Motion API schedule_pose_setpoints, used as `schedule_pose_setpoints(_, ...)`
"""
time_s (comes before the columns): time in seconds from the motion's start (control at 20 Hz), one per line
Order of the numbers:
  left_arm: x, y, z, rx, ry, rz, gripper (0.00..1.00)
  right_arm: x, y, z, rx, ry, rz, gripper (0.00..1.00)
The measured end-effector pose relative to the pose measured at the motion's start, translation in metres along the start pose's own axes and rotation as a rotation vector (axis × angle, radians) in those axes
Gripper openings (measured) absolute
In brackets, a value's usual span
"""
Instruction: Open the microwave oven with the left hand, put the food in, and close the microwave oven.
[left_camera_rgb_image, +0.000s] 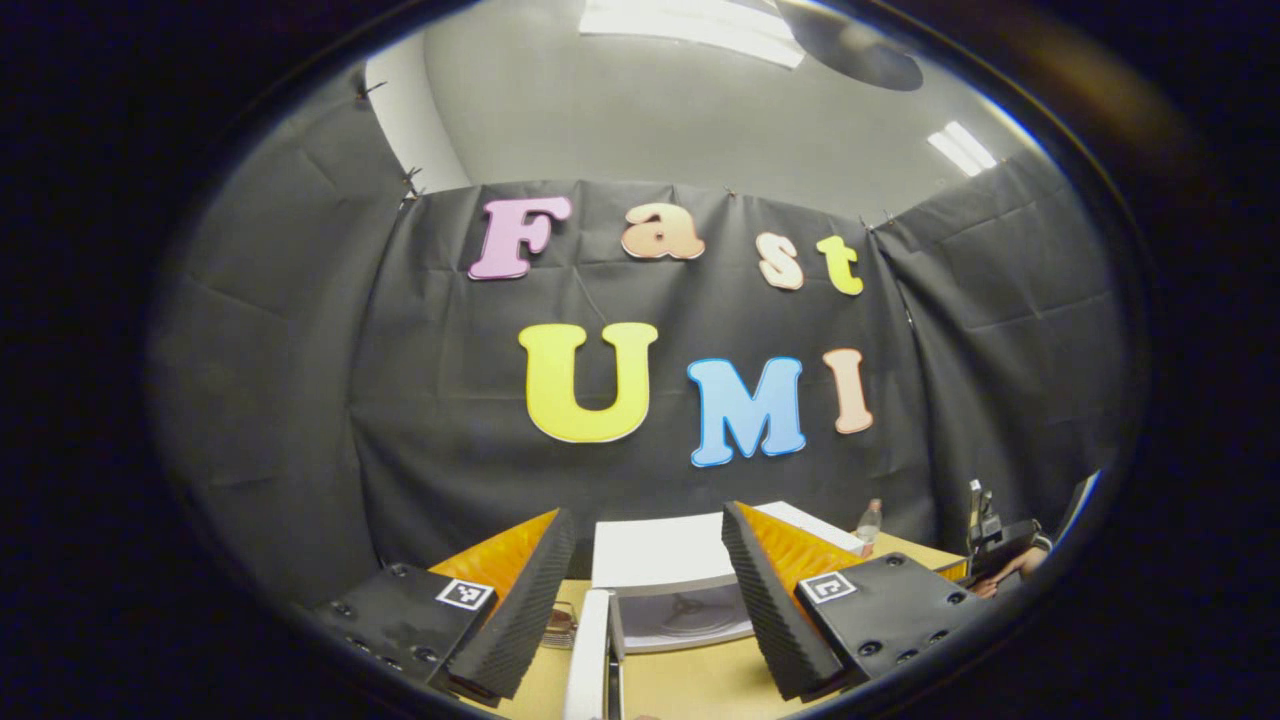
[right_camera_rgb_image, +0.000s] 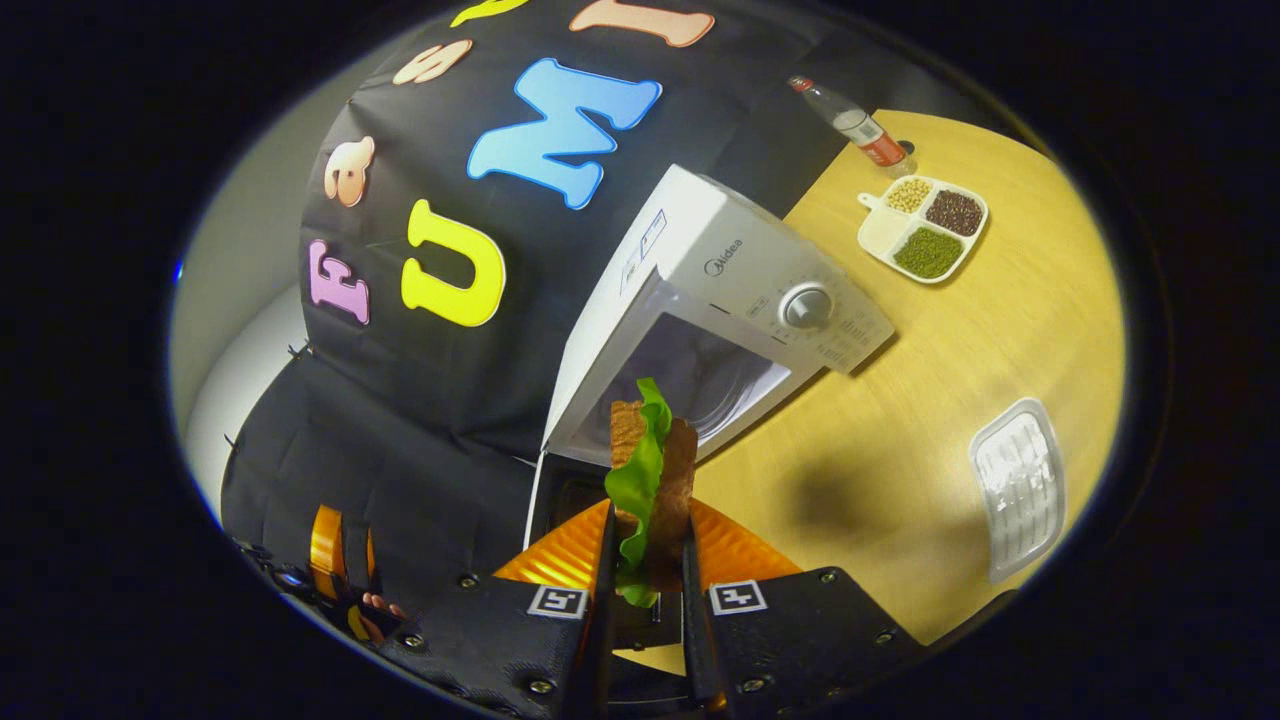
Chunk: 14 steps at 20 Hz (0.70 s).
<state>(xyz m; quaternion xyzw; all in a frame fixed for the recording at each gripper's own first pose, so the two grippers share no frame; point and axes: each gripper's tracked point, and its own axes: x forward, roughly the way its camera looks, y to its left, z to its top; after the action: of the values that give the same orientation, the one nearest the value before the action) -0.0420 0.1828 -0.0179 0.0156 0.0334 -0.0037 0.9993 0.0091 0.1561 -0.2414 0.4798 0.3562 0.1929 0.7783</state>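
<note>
Gripping the sandwich (right_camera_rgb_image: 650, 470) upright between both fingers, your right gripper (right_camera_rgb_image: 645, 600) holds it in the air before the open microwave oven (right_camera_rgb_image: 720, 270), whose door (right_camera_rgb_image: 545, 500) hangs open beside the food. Your left gripper (left_camera_rgb_image: 645, 600) has its fingers spread wide, holding nothing, facing the oven's open cavity over the tabletop (right_camera_rgb_image: 900, 400). A divided dish of beans (right_camera_rgb_image: 925, 230), a bottle (right_camera_rgb_image: 850, 120) and a clear plastic tray (right_camera_rgb_image: 1020, 485) sit on the tabletop beyond the oven's control side.

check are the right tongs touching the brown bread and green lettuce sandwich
Touching: the right gripper view shows both fingers of the right tongs pressed against the brown bread and green lettuce sandwich.
</note>
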Motion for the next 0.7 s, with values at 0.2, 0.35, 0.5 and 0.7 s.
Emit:
schedule_pose_setpoints(0.2,-0.011,0.031,0.001,0.010,0.003,0.045,0.95,0.040,0.012,-0.001,0.046,-0.029,0.029,0.30)
schedule_pose_setpoints(0.35,-0.020,0.054,-0.004,0.010,0.010,0.084,0.91,0.067,0.017,0.001,0.073,-0.064,0.036,0.30)
schedule_pose_setpoints(0.5,-0.032,0.075,-0.010,0.002,0.023,0.120,0.91,0.098,0.018,0.006,0.113,-0.131,0.041,0.30)
schedule_pose_setpoints(0.7,-0.040,0.100,-0.019,0.006,0.042,0.152,0.91,0.140,0.010,0.006,0.153,-0.194,0.015,0.30)
